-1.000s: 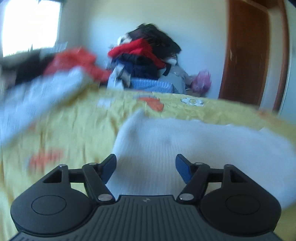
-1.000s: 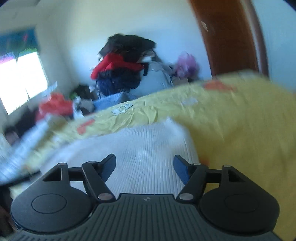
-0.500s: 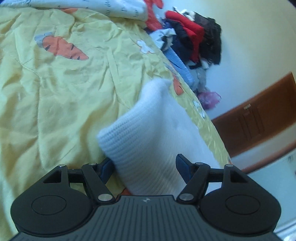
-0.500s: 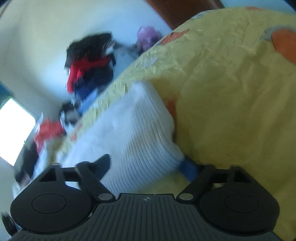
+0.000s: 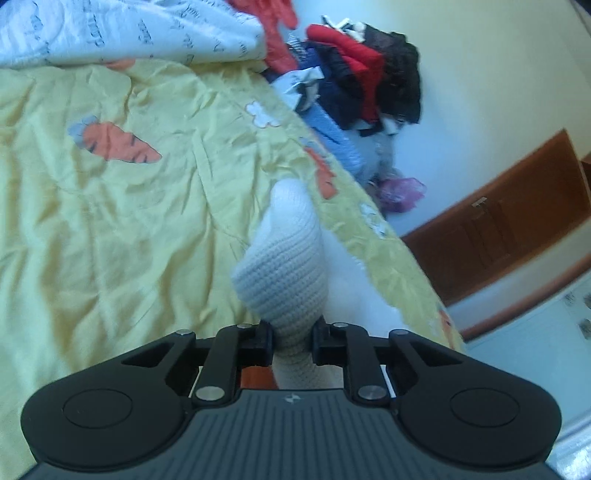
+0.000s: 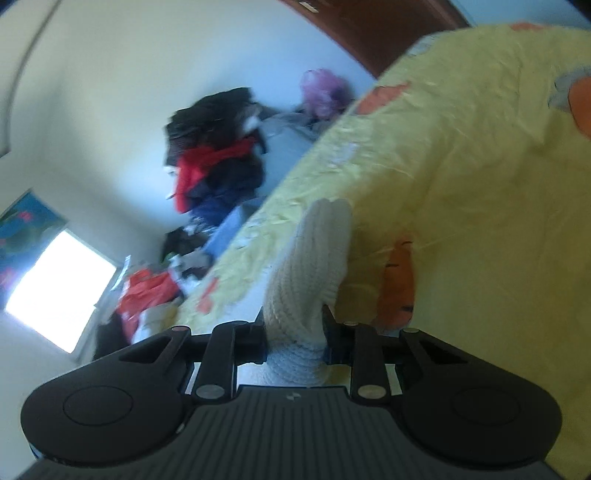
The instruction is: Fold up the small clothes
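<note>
We hold two grippers, one in each hand, and both are closing on the same white knitted garment (image 5: 286, 280). In the left wrist view, the left gripper (image 5: 293, 341) has its black fingers (image 5: 260, 341) pinching a bunched edge of the knit, which bulges up ahead of them. In the right wrist view, the right gripper (image 6: 295, 341) pinches another bunched edge of the garment (image 6: 310, 266) between its fingers (image 6: 332, 339) in the same way.

Beyond the fingers, the rest of the garment lies on a bed with a yellow carrot-print sheet (image 5: 122, 206). Farther off, a printed white cloth (image 5: 110, 29) lies on the bed, and a pile of clothes (image 5: 354, 77) is heaped against the wall.

We judge the risks as follows. The thick, stretchy knit could slip from either pinch if we lift quickly. If the two held points are not matching corners, the fold would come out crooked. A finger could also catch the sheet underneath and drag it up.
</note>
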A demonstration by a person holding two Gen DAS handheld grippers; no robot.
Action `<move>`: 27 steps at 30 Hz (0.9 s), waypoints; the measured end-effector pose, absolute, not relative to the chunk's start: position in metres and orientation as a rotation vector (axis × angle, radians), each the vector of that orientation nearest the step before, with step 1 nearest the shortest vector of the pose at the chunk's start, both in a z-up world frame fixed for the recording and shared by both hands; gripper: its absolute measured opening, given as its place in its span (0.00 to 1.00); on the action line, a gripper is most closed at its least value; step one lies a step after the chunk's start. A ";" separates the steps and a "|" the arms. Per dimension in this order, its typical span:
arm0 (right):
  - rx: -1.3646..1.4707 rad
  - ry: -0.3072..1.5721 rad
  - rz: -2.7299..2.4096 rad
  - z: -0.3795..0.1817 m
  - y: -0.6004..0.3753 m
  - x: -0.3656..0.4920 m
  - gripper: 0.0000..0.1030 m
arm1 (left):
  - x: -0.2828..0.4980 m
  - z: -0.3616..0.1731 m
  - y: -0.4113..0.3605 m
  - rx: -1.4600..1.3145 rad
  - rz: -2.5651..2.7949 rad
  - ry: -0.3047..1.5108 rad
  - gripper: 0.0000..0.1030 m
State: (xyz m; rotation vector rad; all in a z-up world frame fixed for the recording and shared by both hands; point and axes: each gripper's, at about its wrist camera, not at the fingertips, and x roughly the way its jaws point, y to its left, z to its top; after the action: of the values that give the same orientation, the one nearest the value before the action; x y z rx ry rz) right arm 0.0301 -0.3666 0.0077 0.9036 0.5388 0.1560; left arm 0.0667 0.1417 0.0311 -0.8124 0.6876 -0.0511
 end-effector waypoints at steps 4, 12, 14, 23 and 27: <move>0.932 0.593 0.183 0.006 -0.384 -0.016 0.27 | 0.014 0.027 0.151 -0.797 -0.068 0.718 0.17; 0.906 0.737 0.075 -0.035 -0.394 -0.049 0.53 | -0.017 -0.009 0.157 -0.689 -0.097 0.829 0.34; 0.820 0.690 0.037 -0.012 -0.398 -0.051 0.62 | -0.024 0.008 0.161 -0.595 -0.117 0.825 0.49; 0.425 0.600 0.102 0.045 -0.405 0.048 0.68 | 0.000 0.067 0.125 -0.126 0.021 0.534 0.82; 0.374 0.699 0.122 0.030 -0.389 0.125 0.66 | 0.075 0.055 0.091 0.026 0.043 0.606 0.82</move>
State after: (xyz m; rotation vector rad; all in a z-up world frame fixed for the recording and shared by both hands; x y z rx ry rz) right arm 0.1246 -0.3892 0.0300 0.3743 0.6990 0.1220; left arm 0.0748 0.0912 0.0553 0.0256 0.6055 0.0426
